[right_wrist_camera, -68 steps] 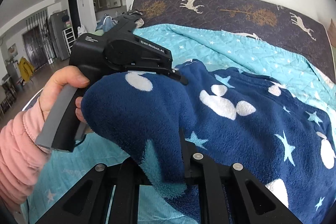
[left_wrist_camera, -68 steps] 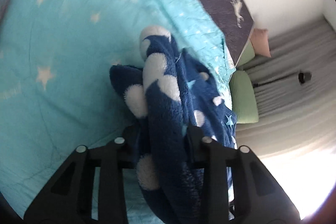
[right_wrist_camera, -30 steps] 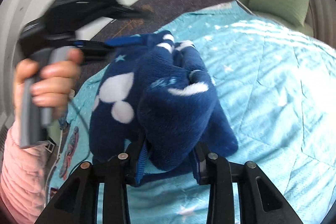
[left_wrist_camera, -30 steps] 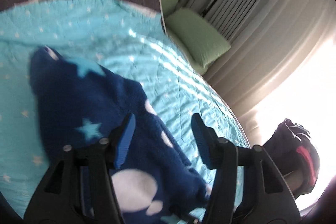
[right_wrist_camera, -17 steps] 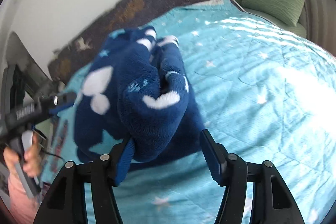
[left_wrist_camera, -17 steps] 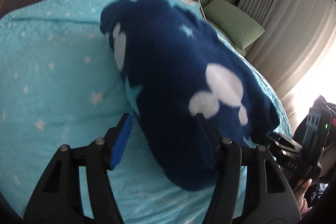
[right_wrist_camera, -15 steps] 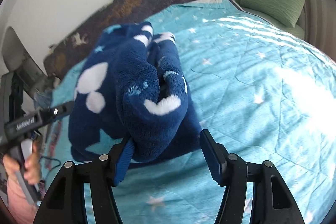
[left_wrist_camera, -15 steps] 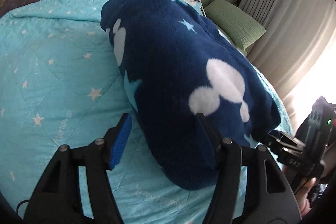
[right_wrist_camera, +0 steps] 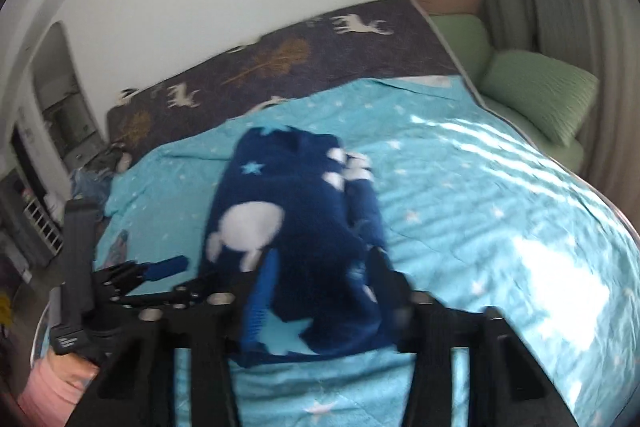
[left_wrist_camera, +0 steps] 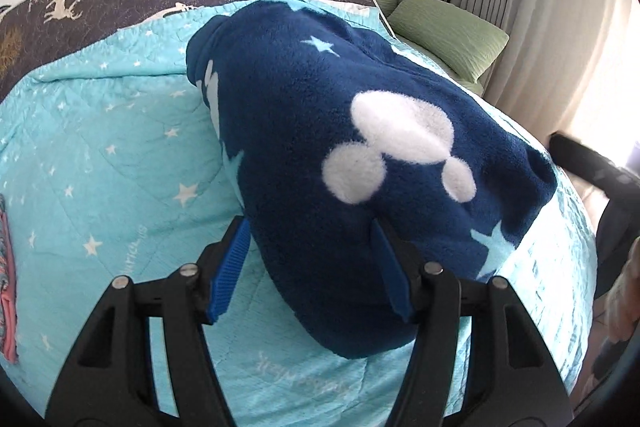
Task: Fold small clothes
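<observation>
On a turquoise star-print quilt (left_wrist_camera: 120, 163) lies the folded navy fleece garment (left_wrist_camera: 360, 155), its near end between the left gripper (left_wrist_camera: 308, 267)'s parted jaws; the right gripper (right_wrist_camera: 320, 291)'s jaws have just been narrowing, grip uncertain through blur, so lifting could spill the plump folds.

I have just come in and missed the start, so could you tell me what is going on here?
A person is folding a navy fleece garment with two hand-held grippers. It lies in a folded bundle on the turquoise star quilt of a bed. The left gripper is open and straddles the bundle's near end. The right gripper has just been closing with the garment between its fingers. Motion blur hides whether it grips.
</observation>
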The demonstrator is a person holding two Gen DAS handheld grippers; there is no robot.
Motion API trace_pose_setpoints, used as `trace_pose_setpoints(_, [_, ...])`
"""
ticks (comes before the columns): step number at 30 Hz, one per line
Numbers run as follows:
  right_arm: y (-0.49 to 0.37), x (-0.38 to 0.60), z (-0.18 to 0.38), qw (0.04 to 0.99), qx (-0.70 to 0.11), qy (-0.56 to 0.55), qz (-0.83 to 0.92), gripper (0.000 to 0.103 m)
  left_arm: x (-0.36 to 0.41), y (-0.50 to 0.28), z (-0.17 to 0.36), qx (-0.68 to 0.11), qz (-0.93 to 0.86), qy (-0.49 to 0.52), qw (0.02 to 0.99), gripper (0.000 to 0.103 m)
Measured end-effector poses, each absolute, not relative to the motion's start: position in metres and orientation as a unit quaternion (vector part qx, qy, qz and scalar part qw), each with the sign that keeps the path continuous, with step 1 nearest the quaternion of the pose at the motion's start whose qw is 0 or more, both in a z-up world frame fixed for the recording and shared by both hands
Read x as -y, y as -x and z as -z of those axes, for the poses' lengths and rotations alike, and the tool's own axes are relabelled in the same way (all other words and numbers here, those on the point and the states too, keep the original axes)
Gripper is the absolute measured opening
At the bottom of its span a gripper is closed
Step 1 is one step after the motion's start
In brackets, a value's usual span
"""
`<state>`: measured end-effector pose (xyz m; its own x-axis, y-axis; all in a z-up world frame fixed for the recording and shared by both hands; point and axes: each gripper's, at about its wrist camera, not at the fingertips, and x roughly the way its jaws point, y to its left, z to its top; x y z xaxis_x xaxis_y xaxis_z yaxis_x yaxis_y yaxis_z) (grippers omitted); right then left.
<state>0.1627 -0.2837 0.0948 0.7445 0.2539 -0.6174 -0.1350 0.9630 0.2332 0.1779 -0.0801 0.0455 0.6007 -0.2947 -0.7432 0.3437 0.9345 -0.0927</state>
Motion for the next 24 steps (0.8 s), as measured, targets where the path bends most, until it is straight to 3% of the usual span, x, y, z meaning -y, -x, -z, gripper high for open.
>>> trace_pose_setpoints(3, [-0.186, 0.273, -0.07, 0.923, -0.374, -0.058, -0.07, 0.016, 0.079, -0.178, -0.045, -0.413, 0.182, -0.025, 0.892, 0.064])
trace_pose_setpoints(5, [-0.199, 0.277, -0.045, 0.91, -0.411, -0.053, -0.035, 0.011, 0.079, -0.18, -0.042, -0.425, 0.189, -0.021, 0.885, 0.072])
trace_pose_setpoints(9, [-0.212, 0.3, 0.001, 0.874, -0.47, -0.121, -0.025, 0.011, 0.075, -0.187, -0.03, -0.477, 0.2, 0.022, 0.855, 0.076])
trace_pose_setpoints(24, [-0.208, 0.294, -0.008, 0.882, -0.46, -0.093, -0.044, 0.014, 0.057, -0.197, -0.016, -0.539, 0.212, 0.109, 0.808, 0.076])
